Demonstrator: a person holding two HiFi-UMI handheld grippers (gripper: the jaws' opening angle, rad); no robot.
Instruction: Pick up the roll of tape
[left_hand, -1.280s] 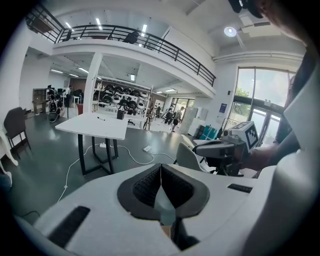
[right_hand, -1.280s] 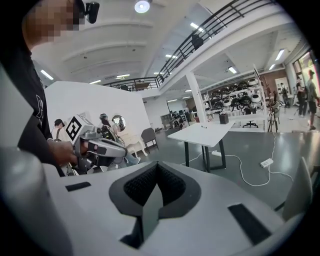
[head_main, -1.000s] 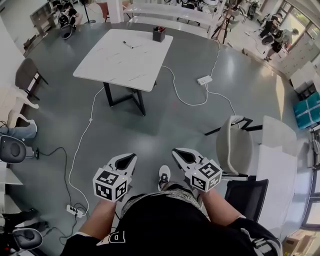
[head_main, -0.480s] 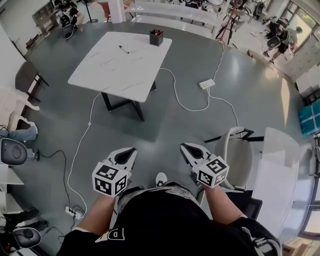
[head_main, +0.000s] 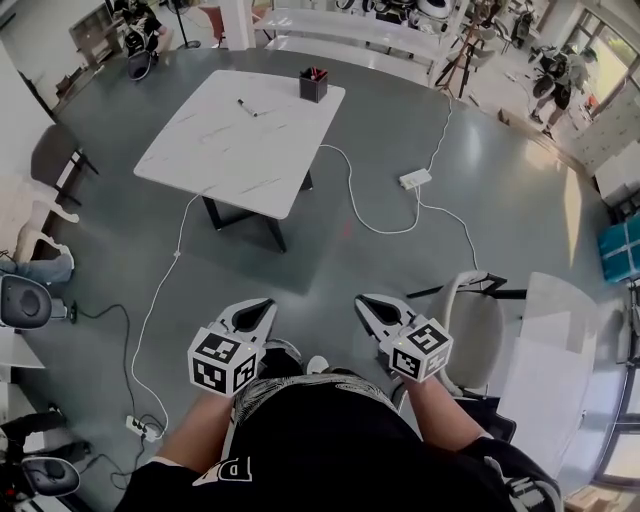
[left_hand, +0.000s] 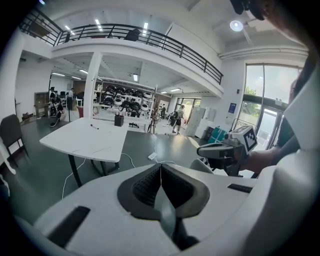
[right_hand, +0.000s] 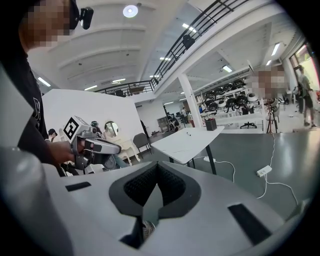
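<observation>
No roll of tape shows in any view. My left gripper (head_main: 260, 304) (left_hand: 160, 166) is held low in front of the person's body, shut with nothing between its jaws. My right gripper (head_main: 366, 302) (right_hand: 157, 165) hangs level beside it, also shut and empty. Both point toward a white table (head_main: 240, 135) (left_hand: 90, 140) (right_hand: 192, 140) a few steps ahead. A black pen holder (head_main: 313, 85) (left_hand: 119, 120) (right_hand: 210, 124) stands at the table's far edge, and a dark marker (head_main: 246, 107) lies near it.
A white cable runs over the grey floor to a power strip (head_main: 414, 179). A beige chair (head_main: 470, 305) and a second white table (head_main: 545, 330) stand close on the right. Chairs (head_main: 50, 150) line the left side. Another power strip (head_main: 140, 426) lies lower left.
The person has walked forward, with a foot stepping below. The beige chair has slid down the head view. Both grippers travelled along, still shut.
</observation>
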